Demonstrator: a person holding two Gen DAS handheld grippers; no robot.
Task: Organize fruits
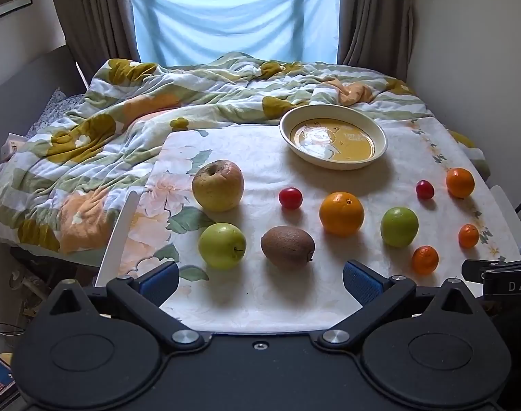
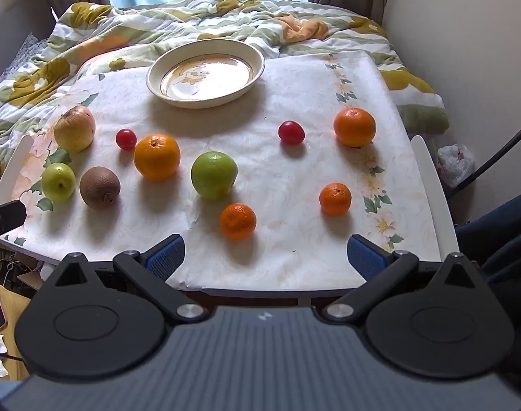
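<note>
**Fruit spread loose on the table, bowl empty, both claws released**

A glossy cream bowl (image 1: 332, 138) with a yellow centre sits at the upper middle of the left wrist view, on a smooth floral tablecloth (image 1: 260, 294). Nothing lies in it.

The fruit is scattered below the bowl, each piece apart from the others. At the left are a dull, wrinkled yellow apple (image 1: 218, 185) and, below it, a shiny green apple (image 1: 222, 246). Beside that lies a fuzzy brown kiwi (image 1: 287, 246). A small smooth cherry tomato (image 1: 290, 198) sits above the kiwi, with a dimpled orange (image 1: 341, 213) to its right. Further right come a second green apple (image 1: 399, 226), a second cherry tomato (image 1: 425, 189) and three mandarins: one near the right edge (image 1: 460, 183), one lower (image 1: 468, 235) and one at the lower middle (image 1: 425, 259).

The left gripper (image 1: 260, 279) hangs over the near table edge, its ridged blue pads (image 1: 359, 282) spread wide with nothing between them. The right gripper (image 2: 265, 257) is likewise released and empty, with the lowest mandarin just above its gap.

A crumpled quilt (image 1: 99, 137) crowds the table's far and left sides, and a wall closes the right. Bare cloth lies between the bowl and the fruit, and along the near edge.
</note>
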